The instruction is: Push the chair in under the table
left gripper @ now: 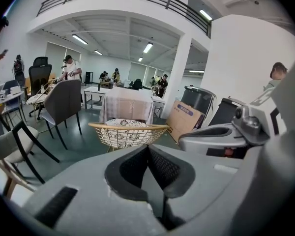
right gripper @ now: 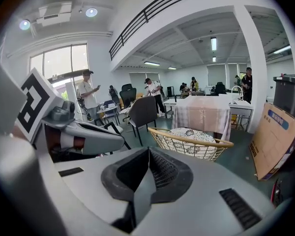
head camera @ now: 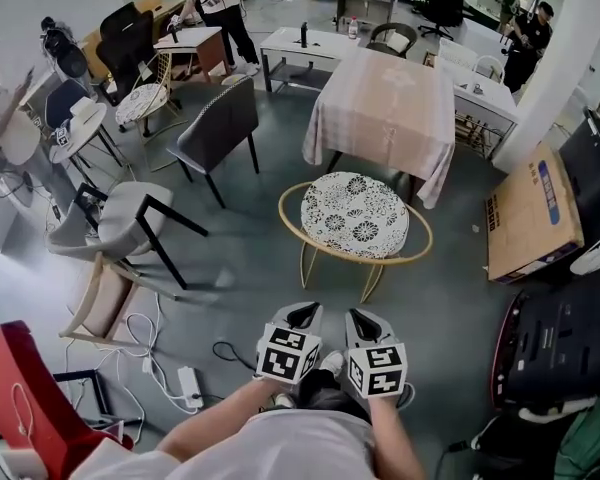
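The chair, a round wire basket with a gold rim and a patterned cushion, stands at the centre of the head view, just below the near edge of the table and not yet under it. The left gripper and right gripper hang side by side in the lower middle of the frame. Both are clenched on nothing and well short of the chair's rim.

The likeliest trouble is contact. Closed tips against a thin curved rim could slide off or poke through the wire mesh. The chair looks light (spindly legs, open frame), so an uneven shove would probably swing it sideways or tip it. The tablecloth hangs low on the near side and could snag on the rim or bunch up. A cable on the floor at lower left lies close to where the person stands, so it could trip them.

The cloth hides most of the table's legs, so the clearance underneath cannot be judged. The seat covers the chair's far legs. Whether chair and cloth already touch cannot be told.
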A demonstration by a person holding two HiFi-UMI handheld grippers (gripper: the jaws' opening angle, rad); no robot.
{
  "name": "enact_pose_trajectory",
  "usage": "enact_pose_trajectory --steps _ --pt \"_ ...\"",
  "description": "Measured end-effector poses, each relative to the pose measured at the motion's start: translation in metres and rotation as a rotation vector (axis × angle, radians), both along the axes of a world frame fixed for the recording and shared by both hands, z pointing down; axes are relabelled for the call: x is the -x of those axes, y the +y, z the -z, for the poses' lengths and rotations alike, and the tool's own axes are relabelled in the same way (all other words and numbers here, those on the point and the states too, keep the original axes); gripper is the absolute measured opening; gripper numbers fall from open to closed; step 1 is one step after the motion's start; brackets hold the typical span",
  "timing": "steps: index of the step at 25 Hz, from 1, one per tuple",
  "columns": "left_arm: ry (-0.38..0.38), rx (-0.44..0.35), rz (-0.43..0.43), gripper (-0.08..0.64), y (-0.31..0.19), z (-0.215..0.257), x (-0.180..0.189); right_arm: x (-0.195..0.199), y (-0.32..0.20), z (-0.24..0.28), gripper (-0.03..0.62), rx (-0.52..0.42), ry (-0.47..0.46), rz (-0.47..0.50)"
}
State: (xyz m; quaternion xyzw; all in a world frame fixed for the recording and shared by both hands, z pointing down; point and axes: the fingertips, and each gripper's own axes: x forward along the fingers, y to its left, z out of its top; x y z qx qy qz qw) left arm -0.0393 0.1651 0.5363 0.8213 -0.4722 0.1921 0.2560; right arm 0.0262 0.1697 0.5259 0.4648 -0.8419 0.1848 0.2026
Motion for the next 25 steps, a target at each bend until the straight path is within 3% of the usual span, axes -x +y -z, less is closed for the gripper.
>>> enact_pose_trajectory --steps 12,20,25 --pt "-0.142 -0.011 -0.059 0.006 -0.061 -0.022 -0.011 -0.031 -0.063 -0.026 0.005 0.007 0.122 0.114" --pt "-0.354 -0.055 -0.184 0.012 -0.091 -0.034 -0.007 -0.048 -0.091 -0.036 0.008 -0.034 0.277 0.247" --pt "-0.485 -0.071 -0.279 0.065 -0.112 -0.049 0.005 -0.047 -0.103 -0.041 0.013 -0.067 0.354 0.311"
